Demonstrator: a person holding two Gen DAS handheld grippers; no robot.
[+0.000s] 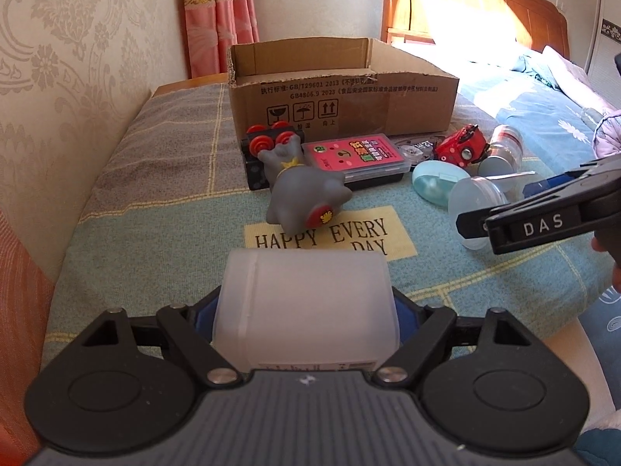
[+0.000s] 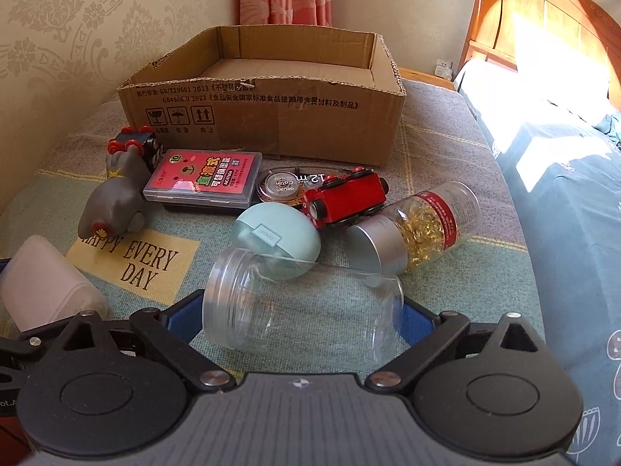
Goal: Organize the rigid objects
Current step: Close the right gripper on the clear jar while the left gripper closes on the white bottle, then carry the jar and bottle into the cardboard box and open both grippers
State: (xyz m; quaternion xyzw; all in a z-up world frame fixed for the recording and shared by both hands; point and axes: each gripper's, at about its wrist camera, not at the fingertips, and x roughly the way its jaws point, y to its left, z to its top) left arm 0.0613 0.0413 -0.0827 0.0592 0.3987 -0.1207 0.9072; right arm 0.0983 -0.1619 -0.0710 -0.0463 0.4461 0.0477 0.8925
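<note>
My left gripper is shut on a frosted white plastic container, held above the blanket; the container also shows at the left of the right wrist view. My right gripper is shut on a clear empty jar lying sideways; the gripper shows from the side in the left wrist view. An open cardboard box stands behind the clutter. In front of it lie a grey toy figure, a pink card case and a red toy train.
A mint oval case, a correction tape, a jar of yellow capsules and a black toy car with red wheels lie on the blanket. Wallpapered wall runs along the left; a bed with blue bedding lies right.
</note>
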